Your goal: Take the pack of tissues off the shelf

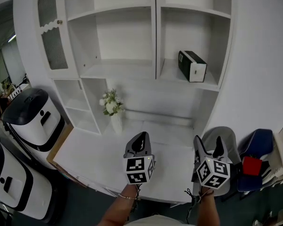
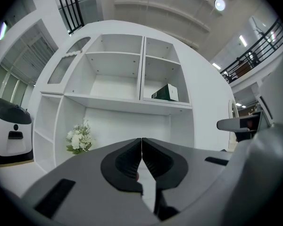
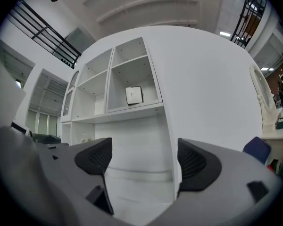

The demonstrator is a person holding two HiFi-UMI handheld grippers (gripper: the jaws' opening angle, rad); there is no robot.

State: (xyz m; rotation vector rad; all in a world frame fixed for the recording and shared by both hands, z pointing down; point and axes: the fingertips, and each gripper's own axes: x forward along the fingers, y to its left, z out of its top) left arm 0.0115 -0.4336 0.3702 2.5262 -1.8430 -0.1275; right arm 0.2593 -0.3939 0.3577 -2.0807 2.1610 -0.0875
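**Two grippers held low before a white shelf unit, the pack of tissues still shelved**

Two forearms enter at the bottom edge of the head view, each carrying one gripper above the near edge of a white desk top [image 1: 104, 157].

The left gripper [image 1: 141, 136] points towards the shelf unit. In its own view its dark pads [image 2: 127, 161] are pressed together along a thin seam, with nothing between them.

The right gripper [image 1: 209, 144] is held beside it. Its pads [image 3: 95, 157] are spread wide, and only the white shelf front shows in the gap. Neither gripper touches anything.

Just behind the right gripper is a grey chair [image 1: 228, 138], with a blue chair [image 1: 262, 142] further right. Two white and black machines [image 1: 33, 114] stand on the floor at the left.

At the back of the desk top is a vase of white flowers [image 1: 111, 103], left of centre and under the shelf unit [image 1: 155, 36].

The unit rises against the wall in two columns of open compartments, with an arched door [image 1: 51, 27] at its far left.

The pack of tissues [image 1: 192, 66] lies on the lower board of the right column, nearer that compartment's right wall. It is dark with a white end face turned outward. It sits above and well apart from both grippers. Both gripper views also show it there, from the left [image 2: 166, 93] and from the right [image 3: 134, 95].
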